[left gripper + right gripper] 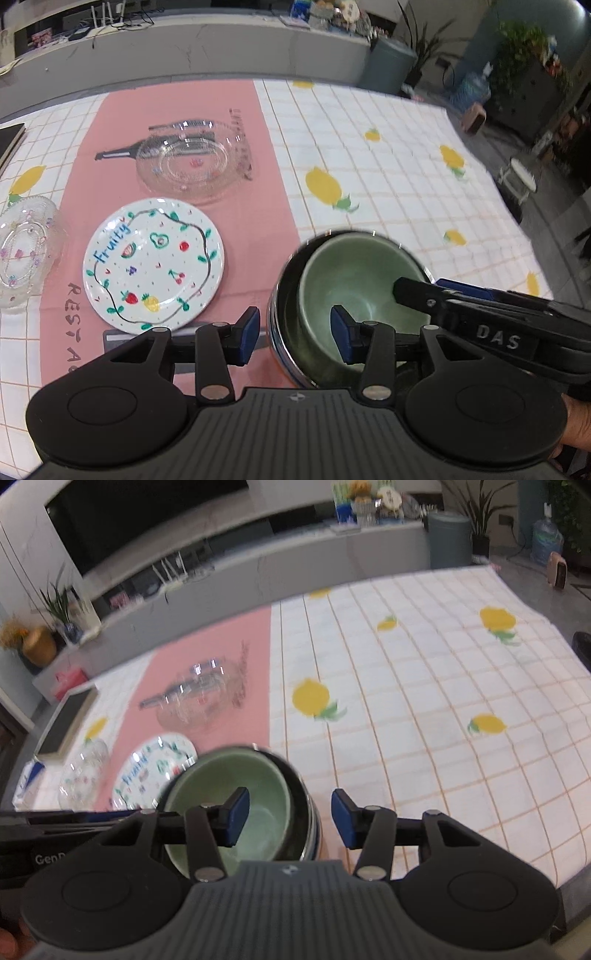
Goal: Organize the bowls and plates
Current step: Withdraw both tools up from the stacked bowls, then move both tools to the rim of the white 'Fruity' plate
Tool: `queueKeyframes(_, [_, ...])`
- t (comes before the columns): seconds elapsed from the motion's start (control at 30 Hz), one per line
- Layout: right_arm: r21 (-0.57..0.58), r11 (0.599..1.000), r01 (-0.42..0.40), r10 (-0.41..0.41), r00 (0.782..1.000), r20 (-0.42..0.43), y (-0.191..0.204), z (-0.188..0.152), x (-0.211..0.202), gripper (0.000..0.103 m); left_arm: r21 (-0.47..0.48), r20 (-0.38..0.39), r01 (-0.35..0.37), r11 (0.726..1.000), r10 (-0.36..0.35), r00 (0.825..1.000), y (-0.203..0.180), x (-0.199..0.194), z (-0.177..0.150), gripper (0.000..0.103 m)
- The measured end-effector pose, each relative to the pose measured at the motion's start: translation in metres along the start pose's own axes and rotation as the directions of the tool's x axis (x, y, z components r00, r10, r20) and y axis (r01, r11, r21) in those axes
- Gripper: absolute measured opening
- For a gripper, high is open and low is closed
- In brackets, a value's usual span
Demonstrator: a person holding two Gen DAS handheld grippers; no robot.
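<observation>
Green bowl (354,284) sits mouth-up, nested inside a larger dark bowl with a metal rim (286,295), so the pair share one upright axis and neither tips noticeably. Being round, they have no long axis to speak of. The stack stands on the pink runner (177,110), right at the edge where the runner meets the white lemon-print tablecloth (388,155).

Taking the stack as the landmark: the painted "fruity" plate (153,264) lies flat just to its left, apart from it. Beyond that plate, farther from the camera, rests a clear glass plate (188,162), also flat. A small clear glass dish with coloured dots (26,251) is farther left again, off the runner.

Left gripper (295,332) has its jaws spread — one blue pad hangs outside the stack's left wall, the other inside the green bowl, and neither pad visibly presses on the rims between them. Right gripper (290,821) is likewise spread, straddling the stack's right wall, with one pad over the green bowl's inside and the other outside above the cloth; no pinch shows. In the left wrist view its black finger reaches into the green bowl from the right.
</observation>
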State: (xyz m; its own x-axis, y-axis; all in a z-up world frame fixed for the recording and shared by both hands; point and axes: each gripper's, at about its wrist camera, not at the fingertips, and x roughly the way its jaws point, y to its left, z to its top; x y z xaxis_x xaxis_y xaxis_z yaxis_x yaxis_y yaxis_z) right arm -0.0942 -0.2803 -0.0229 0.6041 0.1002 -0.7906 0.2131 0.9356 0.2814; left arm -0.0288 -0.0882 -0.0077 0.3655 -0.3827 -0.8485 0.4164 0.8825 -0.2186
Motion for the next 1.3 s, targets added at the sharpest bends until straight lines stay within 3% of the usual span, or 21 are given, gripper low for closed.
queueKeyframes(0.2, [0.013,1.000,0.012,-0.011,0.997,-0.081,-0.007,-0.005,0.023,0.044,0.006,-0.048,0.015,1.000,-0.015,0.999,-0.003,0.017,-0.007,0.054])
queueKeyframes(0.33, [0.083,0.996,-0.035,0.047,0.989,-0.141,-0.016,-0.007,0.036,0.040,0.000,-0.048,0.006,1.000,-0.006,0.999,-0.004,0.019,-0.008,0.053])
queueKeyframes(0.43, [0.099,0.995,-0.028,0.042,0.990,-0.134,-0.018,-0.007,0.036,0.039,-0.024,-0.034,0.015,1.000,-0.016,0.999,-0.003,0.020,-0.008,0.053])
queueKeyframes(0.63, [0.100,0.993,0.055,-0.044,0.993,-0.108,-0.029,0.005,0.034,0.038,-0.056,-0.011,0.070,0.996,-0.071,0.997,-0.015,0.030,-0.002,0.053])
queueKeyframes(0.87, [0.150,0.984,0.100,-0.089,0.993,-0.082,-0.049,0.017,0.033,0.038,-0.054,0.005,0.095,0.994,-0.095,0.995,-0.032,0.043,0.009,0.053])
queueKeyframes(1.0, [0.120,0.988,0.099,-0.095,0.995,-0.039,-0.045,0.020,0.020,0.050,-0.026,0.005,0.073,0.997,-0.073,0.997,-0.032,0.035,0.010,0.058])
queueKeyframes(1.1, [0.076,0.990,0.123,-0.125,0.992,0.025,-0.037,0.026,0.002,0.052,-0.007,0.059,0.037,0.999,-0.036,0.998,-0.021,0.012,0.012,0.069])
queueKeyframes(1.17, [0.056,0.991,0.124,-0.128,0.989,0.069,-0.033,0.034,-0.007,0.053,-0.027,0.092,0.023,0.999,-0.021,0.996,-0.006,-0.003,0.014,0.070])
queueKeyframes(1.3, [-0.020,0.998,0.055,-0.053,0.993,0.103,-0.006,0.057,-0.010,0.057,-0.106,0.151,0.027,0.994,-0.011,0.988,0.035,-0.030,0.027,0.070])
